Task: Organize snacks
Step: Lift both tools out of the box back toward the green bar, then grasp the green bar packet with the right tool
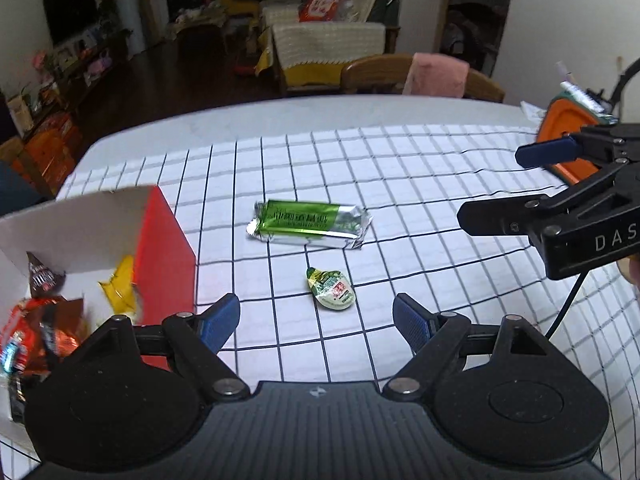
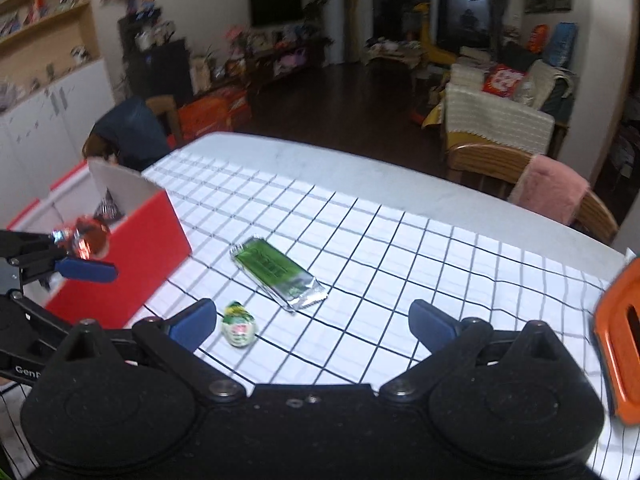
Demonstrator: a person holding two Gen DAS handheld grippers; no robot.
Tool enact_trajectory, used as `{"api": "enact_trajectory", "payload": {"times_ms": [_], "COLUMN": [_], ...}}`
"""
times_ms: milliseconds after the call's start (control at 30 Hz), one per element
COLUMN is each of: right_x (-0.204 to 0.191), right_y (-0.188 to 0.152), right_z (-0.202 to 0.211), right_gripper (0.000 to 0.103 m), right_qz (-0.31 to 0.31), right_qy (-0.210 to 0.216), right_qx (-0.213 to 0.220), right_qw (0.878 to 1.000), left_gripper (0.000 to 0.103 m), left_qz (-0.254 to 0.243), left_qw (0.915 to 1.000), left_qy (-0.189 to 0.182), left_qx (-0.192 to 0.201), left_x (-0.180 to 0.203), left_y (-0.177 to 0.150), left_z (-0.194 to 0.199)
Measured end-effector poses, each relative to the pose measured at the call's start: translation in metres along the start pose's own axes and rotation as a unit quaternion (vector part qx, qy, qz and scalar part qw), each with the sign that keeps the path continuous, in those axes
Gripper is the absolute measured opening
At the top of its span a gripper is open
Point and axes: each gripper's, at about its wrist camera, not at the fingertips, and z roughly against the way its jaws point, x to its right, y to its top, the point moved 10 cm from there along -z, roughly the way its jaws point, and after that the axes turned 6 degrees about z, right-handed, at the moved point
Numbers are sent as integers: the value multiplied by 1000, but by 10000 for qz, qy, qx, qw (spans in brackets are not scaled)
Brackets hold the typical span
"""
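A green and silver snack bar lies on the checked tablecloth; it also shows in the right wrist view. A small green jelly cup lies just in front of it, and in the right wrist view it sits beside the left fingertip. A red box with white inside holds several wrapped snacks at the left, also seen in the right wrist view. My left gripper is open and empty, just short of the jelly cup. My right gripper is open and empty. In the right wrist view a blurred orange wrapper is in the air over the box, by the left gripper's fingers.
An orange tray sits at the table's right edge, also in the left wrist view. A wooden chair with a pink cloth stands behind the far edge. The right gripper's body reaches in from the right.
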Motion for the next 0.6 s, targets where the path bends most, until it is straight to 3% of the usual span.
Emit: {"api": "enact_trajectory", "payload": {"times_ms": [233, 367, 600], "right_x": [13, 13, -10], "right_y": [4, 9, 18], "right_z": [-50, -78, -122], "right_gripper": [97, 92, 86], "right_qz": [561, 916, 1430], "right_qy": [162, 362, 1017], "right_qx": [-249, -347, -539], "right_qw": [9980, 9945, 9830], "left_gripper": [84, 84, 84], "left_qz": [382, 335, 422], "left_qw": [9984, 9980, 9968], "left_qy": [57, 179, 221], "left_qx": [-422, -509, -637], "left_x": [-7, -5, -5], "left_y": [-5, -6, -7], "left_z": [-46, -59, -70]}}
